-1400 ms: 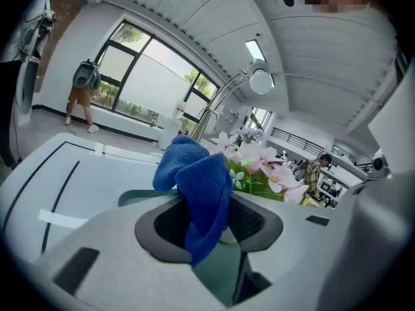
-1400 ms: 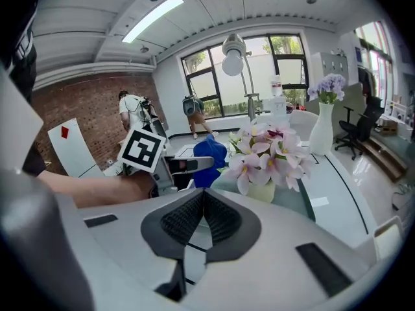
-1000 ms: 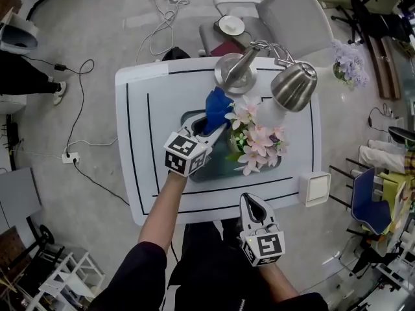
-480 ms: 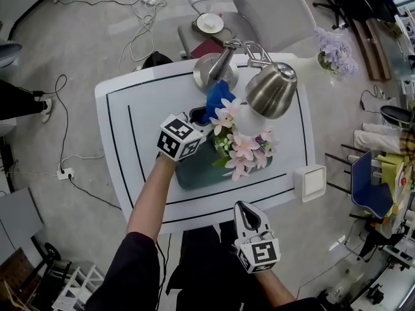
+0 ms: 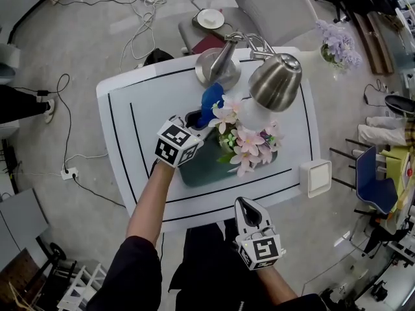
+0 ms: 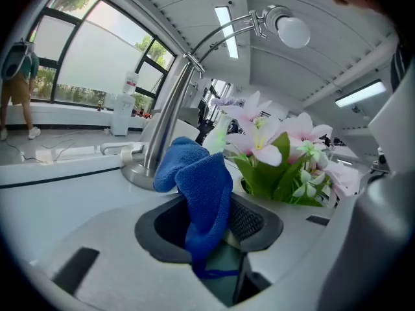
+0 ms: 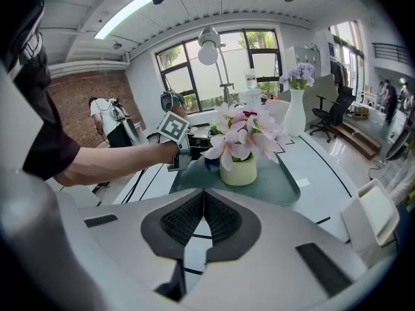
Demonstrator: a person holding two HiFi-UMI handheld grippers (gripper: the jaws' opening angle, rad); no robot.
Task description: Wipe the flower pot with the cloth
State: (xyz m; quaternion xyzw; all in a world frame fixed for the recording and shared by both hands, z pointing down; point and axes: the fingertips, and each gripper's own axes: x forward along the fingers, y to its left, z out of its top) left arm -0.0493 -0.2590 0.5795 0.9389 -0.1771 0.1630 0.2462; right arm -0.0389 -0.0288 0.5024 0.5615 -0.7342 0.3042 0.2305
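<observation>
The flower pot (image 7: pixel 238 170) is pale yellow and holds pink flowers (image 5: pixel 249 144). It stands on a dark green mat (image 5: pixel 201 170) in the middle of the white table (image 5: pixel 130 141). In the head view the blooms hide the pot. My left gripper (image 5: pixel 194 118) is shut on a blue cloth (image 5: pixel 212 99), which bunches up just left of the flowers. In the left gripper view the cloth (image 6: pixel 204 193) hangs between the jaws, with the flowers (image 6: pixel 279 154) close on the right. My right gripper (image 5: pixel 245 204) is shut and empty, held over the table's near edge.
A silver desk lamp has its round base (image 5: pixel 217 67) behind the cloth and a big shade (image 5: pixel 275 80) over the flowers. A white square box (image 5: pixel 316 177) sits at the table's right edge. A grey chair (image 5: pixel 272 8) and a vase of purple flowers (image 5: pixel 337 44) stand beyond.
The head view has shifted. My left gripper has kept hold of the cloth beside the flowers and has barely moved relative to them. The right gripper has stayed where it was.
</observation>
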